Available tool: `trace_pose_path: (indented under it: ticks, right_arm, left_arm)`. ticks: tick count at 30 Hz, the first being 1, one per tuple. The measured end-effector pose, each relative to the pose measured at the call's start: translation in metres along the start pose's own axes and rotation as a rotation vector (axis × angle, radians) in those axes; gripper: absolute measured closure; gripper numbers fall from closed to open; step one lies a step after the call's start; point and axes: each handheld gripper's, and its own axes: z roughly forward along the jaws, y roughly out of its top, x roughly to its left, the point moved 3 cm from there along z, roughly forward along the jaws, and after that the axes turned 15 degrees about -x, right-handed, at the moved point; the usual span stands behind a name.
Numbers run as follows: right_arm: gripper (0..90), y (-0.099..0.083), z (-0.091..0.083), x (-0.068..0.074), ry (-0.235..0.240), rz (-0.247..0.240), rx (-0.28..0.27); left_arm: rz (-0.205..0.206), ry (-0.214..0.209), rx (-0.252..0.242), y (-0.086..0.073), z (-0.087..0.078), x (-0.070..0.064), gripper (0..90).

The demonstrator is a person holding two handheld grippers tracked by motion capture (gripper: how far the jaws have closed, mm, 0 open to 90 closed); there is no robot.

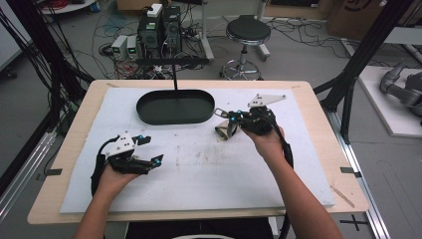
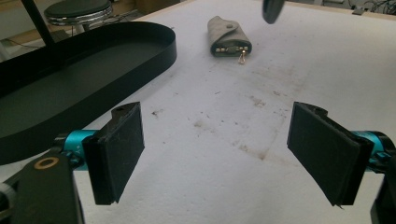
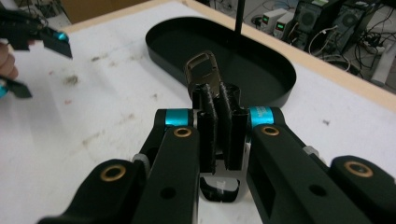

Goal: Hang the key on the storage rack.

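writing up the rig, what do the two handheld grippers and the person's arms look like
Both the left gripper and the right gripper are black, with cyan collars behind flat black padded jaws, brass-coloured pivot rings on the linkage arms, a grey three-cornered plate on top, and a black cable trailing back. The forearms are bare, no sleeves in view.

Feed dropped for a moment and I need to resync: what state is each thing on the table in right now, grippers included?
Left gripper: open, holding nothing, low over the white mat.
Right gripper: shut on the metal clip.
Metal clip: pinched between the jaws, loop end sticking out toward the tray.
Key pouch: snapped closed, lying on the white mat.
Black oval tray: empty, flat on the mat.
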Motion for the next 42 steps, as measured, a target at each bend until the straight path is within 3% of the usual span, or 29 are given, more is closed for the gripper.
trace_pose_path:
  ticks: [9,15,21,29,34,42]
  right_arm:
    - [87.3,0.025,0.027,-0.018,-0.021,-0.002,-0.017]
    - [87.3,0.042,0.046,-0.032,-0.029,0.026,-0.024]
    - [87.3,0.061,0.075,-0.042,-0.057,0.019,-0.035]
    - [87.3,0.076,0.097,-0.055,-0.081,0.02,-0.016]
    - [87.3,0.081,0.114,-0.063,-0.105,0.026,-0.006]
    - [87.2,0.072,0.125,-0.073,-0.134,0.062,0.005]
  left_arm:
    - [-0.005,0.006,-0.004,0.001,-0.001,0.001,18.7]
    - [-0.009,0.005,-0.006,0.001,0.0,0.001,18.7]
    - [-0.011,0.008,-0.006,0.0,0.0,0.002,18.7]
    - [-0.01,0.009,-0.007,0.0,-0.001,0.003,18.7]
    - [-0.009,0.007,-0.009,0.001,-0.001,0.004,18.7]
    - [-0.01,0.009,-0.005,0.0,-0.001,0.004,18.7]
